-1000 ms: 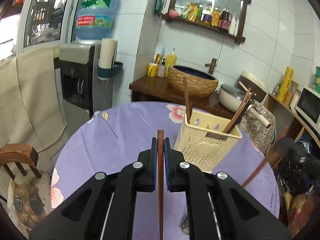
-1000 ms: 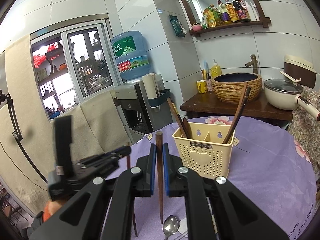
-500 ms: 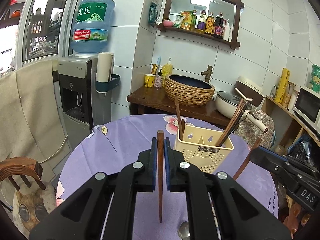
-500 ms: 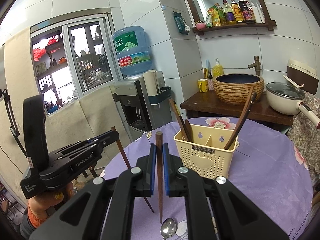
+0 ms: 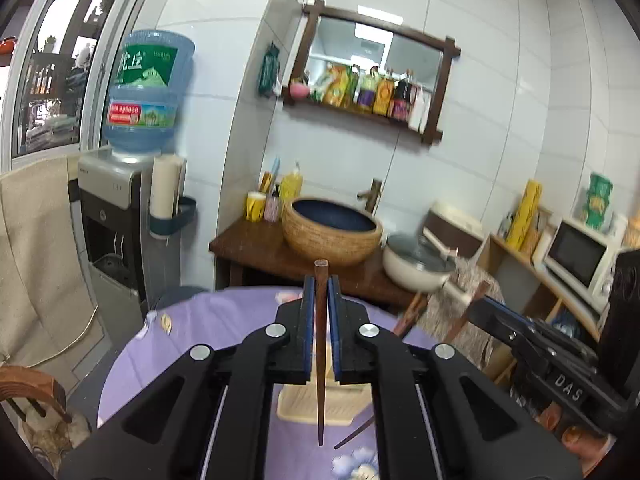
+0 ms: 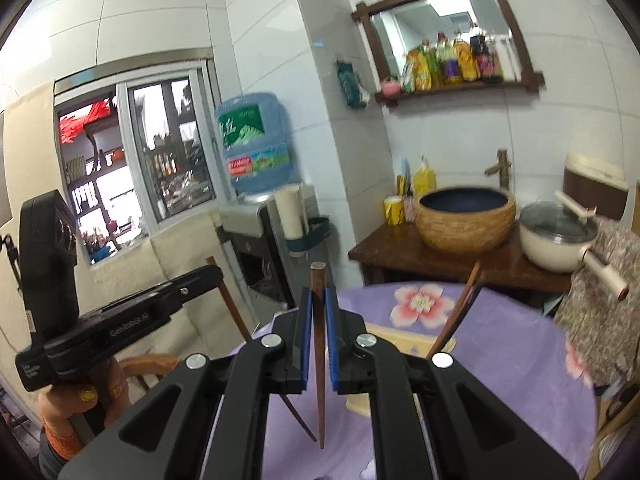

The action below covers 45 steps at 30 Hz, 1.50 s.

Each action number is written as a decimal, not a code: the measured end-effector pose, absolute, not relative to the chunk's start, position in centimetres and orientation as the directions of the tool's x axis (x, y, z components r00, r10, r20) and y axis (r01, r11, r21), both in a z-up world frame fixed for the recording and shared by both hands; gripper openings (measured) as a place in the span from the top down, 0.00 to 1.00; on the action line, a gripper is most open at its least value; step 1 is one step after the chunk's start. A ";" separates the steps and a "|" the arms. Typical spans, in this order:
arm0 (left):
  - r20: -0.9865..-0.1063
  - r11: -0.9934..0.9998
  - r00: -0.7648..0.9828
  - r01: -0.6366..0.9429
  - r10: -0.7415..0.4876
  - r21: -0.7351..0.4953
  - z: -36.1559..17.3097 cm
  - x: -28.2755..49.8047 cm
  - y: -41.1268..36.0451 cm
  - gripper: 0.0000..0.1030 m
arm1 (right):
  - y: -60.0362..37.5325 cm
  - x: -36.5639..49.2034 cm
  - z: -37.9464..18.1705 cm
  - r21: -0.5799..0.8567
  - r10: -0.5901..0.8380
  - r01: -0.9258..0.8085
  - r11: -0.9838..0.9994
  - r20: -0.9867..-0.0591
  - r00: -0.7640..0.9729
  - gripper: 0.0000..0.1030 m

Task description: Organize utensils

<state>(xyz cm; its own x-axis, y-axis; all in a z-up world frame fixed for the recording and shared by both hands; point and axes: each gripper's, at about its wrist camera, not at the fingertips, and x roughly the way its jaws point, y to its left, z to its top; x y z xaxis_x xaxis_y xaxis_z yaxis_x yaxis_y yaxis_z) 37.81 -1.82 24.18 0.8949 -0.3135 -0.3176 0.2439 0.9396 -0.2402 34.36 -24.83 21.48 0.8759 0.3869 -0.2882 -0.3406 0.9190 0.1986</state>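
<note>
My left gripper point(image 5: 321, 300) is shut on a dark wooden chopstick point(image 5: 320, 360) that hangs point down. Under it, mostly hidden by the jaws, is the cream utensil basket point(image 5: 320, 410) on the purple flowered tablecloth point(image 5: 208, 328). My right gripper point(image 6: 318, 312) is shut on another wooden chopstick point(image 6: 319, 368), also point down. The basket point(image 6: 400, 338) shows behind its jaws with chopsticks point(image 6: 460, 312) leaning in it. The left gripper point(image 6: 120, 320) appears at the left of the right wrist view with its chopstick point(image 6: 240, 320). The right gripper point(image 5: 540, 344) appears at the right of the left wrist view.
A wooden side table point(image 5: 280, 256) with a woven basin point(image 5: 332, 232) and a lidded pot point(image 5: 416, 268) stands behind the round table. A water dispenser point(image 5: 116, 216) is at the left, a wooden chair point(image 5: 32, 388) at lower left, a microwave shelf point(image 5: 576, 256) at the right.
Both grippers have risen and moved closer over the basket, which has slid down behind the jaws in both views. Each still holds its chopstick.
</note>
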 end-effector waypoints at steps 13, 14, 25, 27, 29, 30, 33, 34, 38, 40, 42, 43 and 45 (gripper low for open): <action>-0.297 0.954 0.927 0.152 -0.228 -0.259 26.2 45.5 -4.8 0.94 | -27.0 39.5 24.8 0.147 0.221 -0.193 0.970 -0.206 0.953 0.93; -0.304 0.956 0.926 0.145 -0.222 -0.254 25.3 46.0 -5.1 0.93 | -27.0 39.8 24.1 0.144 0.211 -0.183 0.972 -0.211 0.954 0.93; -0.434 0.966 0.877 0.109 -0.205 -0.236 15.8 48.7 -6.6 0.93 | -26.8 42.9 15.5 0.142 0.160 -0.117 0.983 -0.339 0.927 0.93; -0.457 0.967 0.865 0.109 -0.207 -0.232 14.4 48.8 -6.8 0.93 | -26.8 43.1 14.5 0.140 0.156 -0.112 0.984 -0.356 0.921 0.93; -0.475 0.969 0.855 0.112 -0.208 -0.222 13.1 49.0 -7.1 0.93 | -26.7 43.2 13.8 0.146 0.157 -0.109 0.983 -0.372 0.915 0.93; -0.481 0.969 0.852 0.111 -0.207 -0.220 12.7 49.0 -7.2 0.93 | -26.8 43.3 13.4 0.149 0.155 -0.105 0.983 -0.381 0.912 0.93; -0.489 0.971 0.849 0.110 -0.202 -0.212 11.7 49.0 -7.3 0.93 | -26.9 43.3 12.9 0.147 0.151 -0.101 0.984 -0.387 0.909 0.93; -0.491 0.971 0.847 0.112 -0.204 -0.211 11.6 49.0 -7.3 0.93 | -27.0 43.4 12.8 0.153 0.152 -0.098 0.983 -0.396 0.905 0.93; -0.488 0.970 0.847 0.115 -0.209 -0.214 11.6 48.7 -7.4 0.93 | -27.5 43.4 12.7 0.163 0.134 -0.076 0.984 -0.390 0.911 0.92; -0.483 0.973 0.852 0.119 -0.204 -0.200 12.0 48.4 -7.4 0.92 | -27.9 43.1 12.8 0.176 0.136 -0.072 0.982 -0.383 0.914 0.79; -0.467 0.971 0.858 0.132 -0.211 -0.197 12.5 47.5 -7.3 0.77 | -28.3 42.5 13.0 0.192 0.137 -0.070 0.979 -0.361 0.922 0.50; -0.457 0.968 0.861 0.138 -0.222 -0.209 12.7 47.2 -7.2 0.55 | -28.4 42.0 13.1 0.191 0.127 -0.062 0.980 -0.348 0.929 0.50; -0.405 0.957 0.880 0.155 -0.247 -0.245 13.2 45.3 -6.6 0.31 | -28.3 41.0 13.1 0.176 0.121 -0.065 0.982 -0.334 0.935 0.50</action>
